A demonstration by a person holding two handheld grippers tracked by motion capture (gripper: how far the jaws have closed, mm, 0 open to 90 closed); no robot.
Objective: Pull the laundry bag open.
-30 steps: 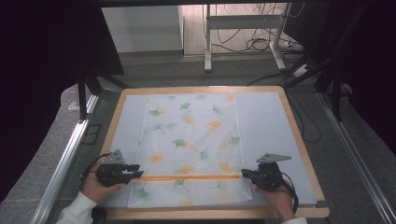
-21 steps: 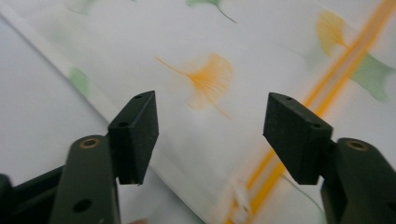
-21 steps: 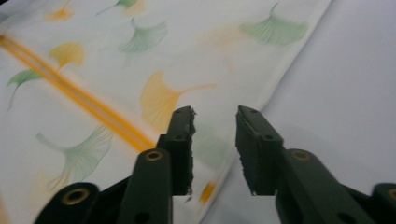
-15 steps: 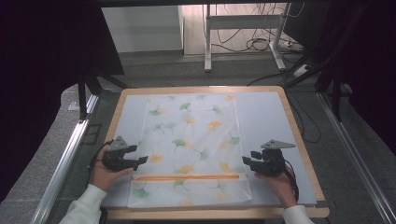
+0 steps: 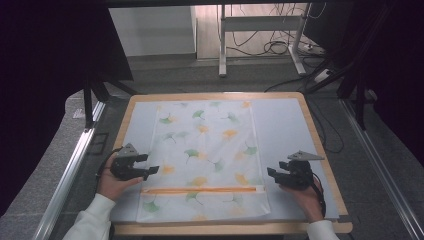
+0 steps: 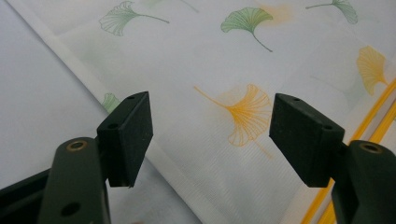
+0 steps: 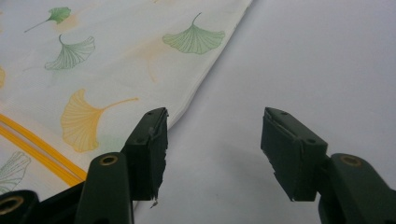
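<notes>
- Since both grippers hang free of it, the cloth [image 5: 207,160] lies loose and flat on the mat [image 5: 285,130], which sits on the table [image 5: 320,145].
- Left gripper [image 5: 150,170]: jaws have just been opening, now wide, nothing between the pads; it hovers at the cloth's left edge, just above the orange stripe [image 5: 200,190].
- Right gripper [image 5: 272,173]: same, jaws just opened, empty; just beside the right edge. In the right gripper view the hem [image 7: 205,79] runs past the left jaw.
- Handling, my read: thin, light, limp fabric, no stiffness; it will sag and crease, and may slide on the smooth mat.
- Grip: pinch the side hems, one per gripper, at matching height, and keep tension between them.
- Far end: top edge [image 5: 200,103] lies near the table's far rim, flat.
</notes>
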